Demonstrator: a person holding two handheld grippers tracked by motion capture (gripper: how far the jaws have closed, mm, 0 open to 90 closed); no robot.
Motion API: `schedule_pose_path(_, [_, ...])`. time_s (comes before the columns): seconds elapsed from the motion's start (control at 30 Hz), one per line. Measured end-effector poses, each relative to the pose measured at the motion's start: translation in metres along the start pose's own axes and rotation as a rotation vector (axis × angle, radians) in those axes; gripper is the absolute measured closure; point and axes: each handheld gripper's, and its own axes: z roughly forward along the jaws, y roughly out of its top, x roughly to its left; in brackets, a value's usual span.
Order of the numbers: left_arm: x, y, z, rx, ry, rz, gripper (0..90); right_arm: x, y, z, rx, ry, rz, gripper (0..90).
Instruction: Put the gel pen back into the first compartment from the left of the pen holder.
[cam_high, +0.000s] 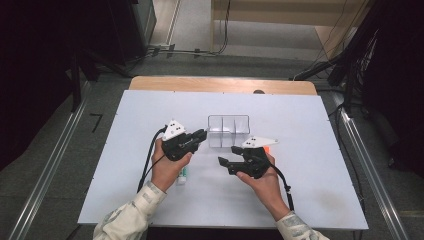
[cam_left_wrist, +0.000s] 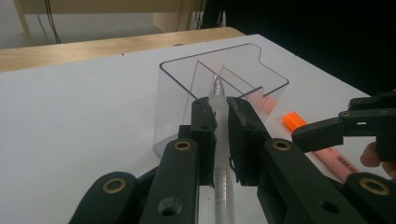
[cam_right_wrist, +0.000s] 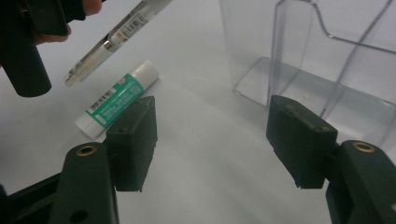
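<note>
My left gripper (cam_left_wrist: 221, 121) is shut on a clear pen (cam_left_wrist: 217, 88), whose tip points at a clear plastic organizer (cam_left_wrist: 175, 98) with several compartments. In the high view the left gripper (cam_high: 201, 135) hovers just left of the organizer (cam_high: 228, 118). My right gripper (cam_right_wrist: 210, 126) is open with nothing between its jaws and hangs over bare table, in front of the organizer (cam_right_wrist: 252, 42). A green and white glue stick (cam_right_wrist: 119, 100) lies flat beyond its left jaw, under the held pen (cam_right_wrist: 116, 37). An orange highlighter (cam_left_wrist: 299, 123) lies to the right of the organizer.
A white board (cam_high: 150, 200) covers the wooden table (cam_high: 220, 84). The glue stick (cam_high: 183, 175) lies beside the person's left hand. The right gripper (cam_high: 223, 162) sits near the board's middle, and the highlighter (cam_high: 268, 148) peeks out behind its grey plate. Floor and cables lie beyond the table.
</note>
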Motion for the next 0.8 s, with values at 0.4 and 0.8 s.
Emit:
schedule_pose_path(0.4, [-0.002,-0.001,0.002,0.009,0.003,-0.001,81.5,0.018,0.006,0.022,0.018,0.043,-0.019,32.3])
schedule_pose_path(0.8, [-0.002,0.000,0.000,0.015,0.010,-0.001,81.6,0.032,0.015,0.039,0.012,0.086,-0.010,32.5])
